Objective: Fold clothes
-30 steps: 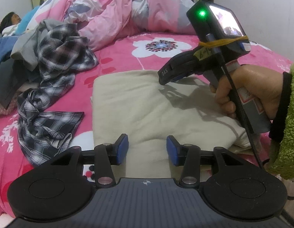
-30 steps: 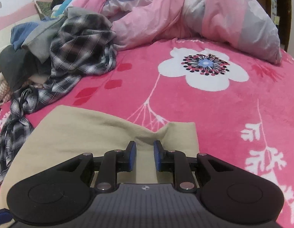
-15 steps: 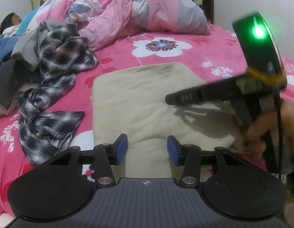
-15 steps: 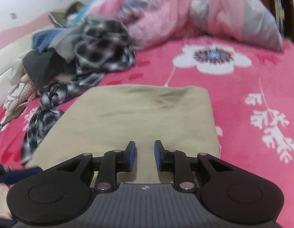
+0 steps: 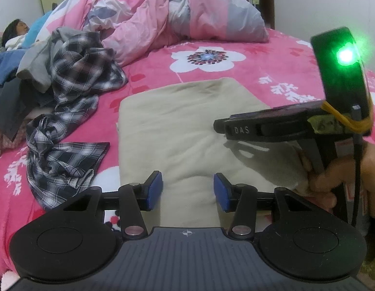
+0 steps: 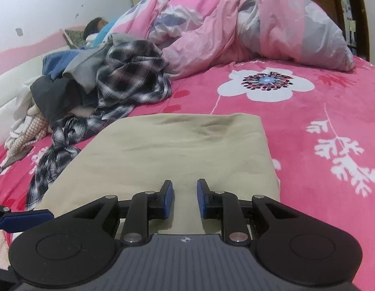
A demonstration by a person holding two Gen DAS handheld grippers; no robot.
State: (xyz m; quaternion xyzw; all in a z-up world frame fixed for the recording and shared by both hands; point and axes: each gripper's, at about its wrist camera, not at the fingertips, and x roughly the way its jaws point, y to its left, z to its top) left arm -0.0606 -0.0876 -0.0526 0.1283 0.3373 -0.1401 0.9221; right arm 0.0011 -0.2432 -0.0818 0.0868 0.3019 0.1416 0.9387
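Pink bed (image 5: 272, 55); beige garment (image 5: 187, 131) lengthwise away.

A home bedroom: a bed (image 6: 308, 126) with a pink flowered sheet fills the view, a crumpled pink and grey duvet (image 6: 248, 24) heaped at 12 o'clock, loose clothes (image 6: 95, 82) piled at 10 o'clock, a wooden door frame (image 6: 333, 4) at 1 o'clock.
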